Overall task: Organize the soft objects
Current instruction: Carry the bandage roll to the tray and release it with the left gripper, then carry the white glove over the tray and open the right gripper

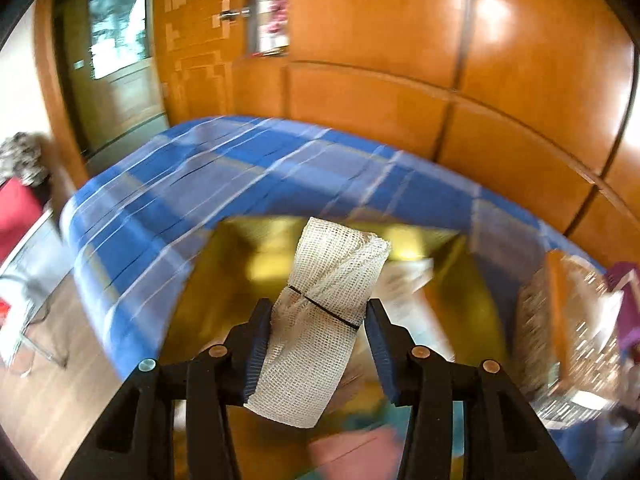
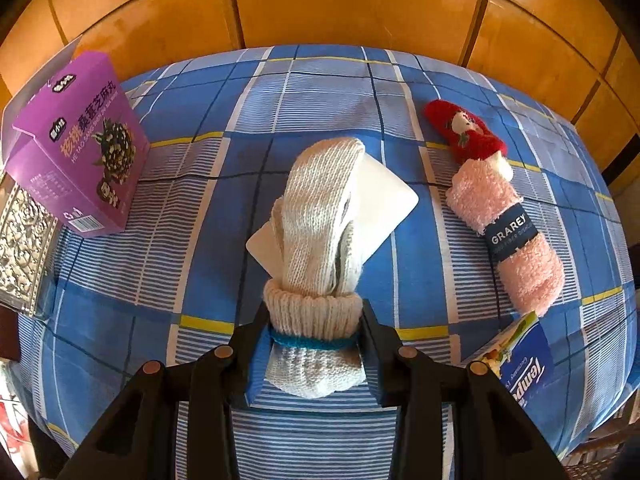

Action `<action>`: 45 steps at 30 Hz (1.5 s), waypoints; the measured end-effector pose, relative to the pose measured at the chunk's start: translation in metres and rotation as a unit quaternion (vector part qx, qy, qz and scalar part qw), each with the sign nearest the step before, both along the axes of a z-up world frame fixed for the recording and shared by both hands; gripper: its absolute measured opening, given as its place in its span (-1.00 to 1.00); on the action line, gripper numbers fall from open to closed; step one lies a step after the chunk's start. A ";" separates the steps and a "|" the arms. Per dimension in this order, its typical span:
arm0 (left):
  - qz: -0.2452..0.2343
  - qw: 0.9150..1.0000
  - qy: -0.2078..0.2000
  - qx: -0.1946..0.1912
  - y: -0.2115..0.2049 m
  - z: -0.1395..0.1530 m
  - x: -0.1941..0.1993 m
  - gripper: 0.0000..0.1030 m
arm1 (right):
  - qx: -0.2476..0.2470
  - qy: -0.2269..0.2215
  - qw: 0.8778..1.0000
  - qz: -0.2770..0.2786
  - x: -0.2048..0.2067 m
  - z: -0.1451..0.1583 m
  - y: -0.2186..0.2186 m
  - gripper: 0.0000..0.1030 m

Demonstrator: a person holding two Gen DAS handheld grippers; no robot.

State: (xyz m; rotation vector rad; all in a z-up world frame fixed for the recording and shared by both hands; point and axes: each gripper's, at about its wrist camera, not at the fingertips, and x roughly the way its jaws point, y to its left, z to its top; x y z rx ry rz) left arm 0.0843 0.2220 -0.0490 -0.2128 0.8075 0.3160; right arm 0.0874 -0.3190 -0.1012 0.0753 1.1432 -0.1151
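Observation:
In the blurred left wrist view my left gripper (image 1: 319,308) is shut on a white mesh gauze roll (image 1: 340,256) tied with a thin black band. The roll hangs tilted over the open gold-lined box (image 1: 224,272), whose contents are smeared. In the right wrist view my right gripper (image 2: 315,312) is shut on a cream knitted sock bundle (image 2: 316,208) ringed by a teal band. The bundle points away from me above a white card (image 2: 384,200) on the blue checked cloth (image 2: 200,272). To its right lie a pink fuzzy sock (image 2: 520,248) with a dark label and a red fuzzy sock (image 2: 464,132).
A purple snack box (image 2: 80,148) stands at the left, with a silver patterned box (image 2: 24,248) beside it. A tissue pack (image 2: 524,364) lies near the right front. Wooden cabinets (image 2: 360,8) back the table. In the left wrist view the table edge drops to the floor (image 1: 52,380).

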 end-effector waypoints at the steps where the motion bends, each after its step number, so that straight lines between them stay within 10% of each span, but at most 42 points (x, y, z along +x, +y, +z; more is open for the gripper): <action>1: 0.007 1.000 0.001 -0.002 0.004 -0.004 -0.007 -0.04 | -0.004 0.000 1.000 0.001 0.000 0.000 0.001 -0.24; 16: -0.009 1.000 -0.006 0.012 -0.004 -0.019 -0.063 0.76 | -0.034 -0.009 0.999 0.000 -0.005 0.003 0.010 -0.26; 32: -0.051 0.997 -0.042 0.038 -0.029 0.008 -0.080 0.83 | 0.007 -0.091 0.996 -0.008 0.058 0.099 0.013 -0.28; 39: -0.068 0.995 -0.049 0.048 -0.038 0.014 -0.083 0.86 | 0.020 -0.122 0.992 0.025 0.126 0.151 0.069 -0.28; 45: -0.073 0.995 -0.047 0.054 -0.039 0.014 -0.086 0.86 | 0.056 -0.171 0.968 0.172 0.137 0.189 0.176 -0.28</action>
